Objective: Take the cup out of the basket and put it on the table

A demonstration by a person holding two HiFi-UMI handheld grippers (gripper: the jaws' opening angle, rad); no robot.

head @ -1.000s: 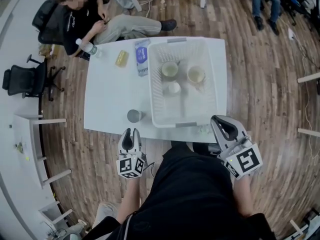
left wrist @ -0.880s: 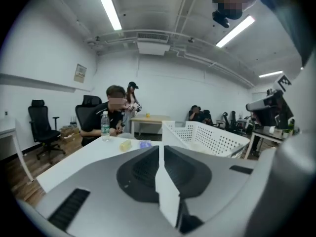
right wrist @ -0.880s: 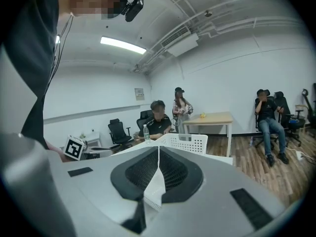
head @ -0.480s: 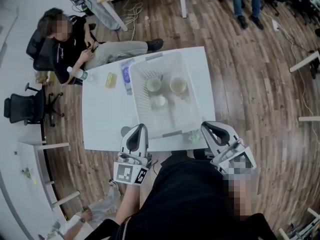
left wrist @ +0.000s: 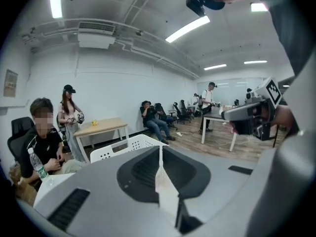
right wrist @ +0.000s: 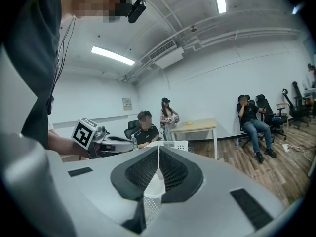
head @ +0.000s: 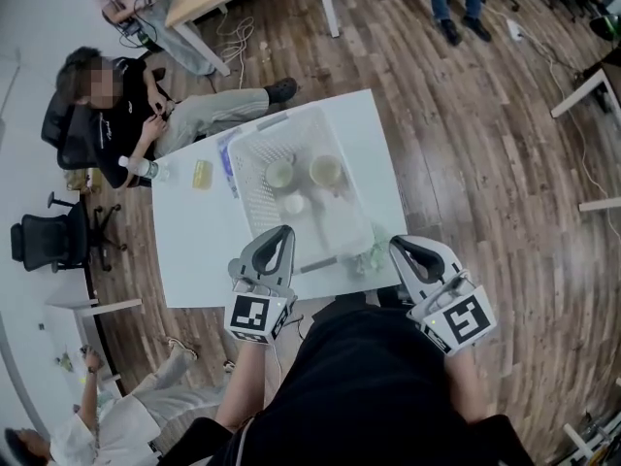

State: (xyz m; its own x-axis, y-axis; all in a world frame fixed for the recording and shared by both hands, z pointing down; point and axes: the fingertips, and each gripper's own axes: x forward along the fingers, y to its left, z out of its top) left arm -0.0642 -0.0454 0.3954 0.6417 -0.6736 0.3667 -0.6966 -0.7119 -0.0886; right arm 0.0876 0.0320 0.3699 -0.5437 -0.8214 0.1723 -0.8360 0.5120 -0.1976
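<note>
A white perforated basket stands on the white table. Inside it are a greenish cup, a cream cup and a small white cup. My left gripper hovers at the basket's near left corner, shut and empty; its jaws meet in a thin seam in the left gripper view, with the basket beyond. My right gripper is off the basket's near right corner, also shut with nothing in it. No cup shows on the bare tabletop.
A blue-white packet and a yellow item lie left of the basket. A seated person is at the table's far left corner beside a black chair. Something pale green sits at the table's near edge.
My left gripper has come up from below the table's front edge to the basket's near left corner. The grey cup that stood there is now hidden behind it. The right gripper barely shifted.
</note>
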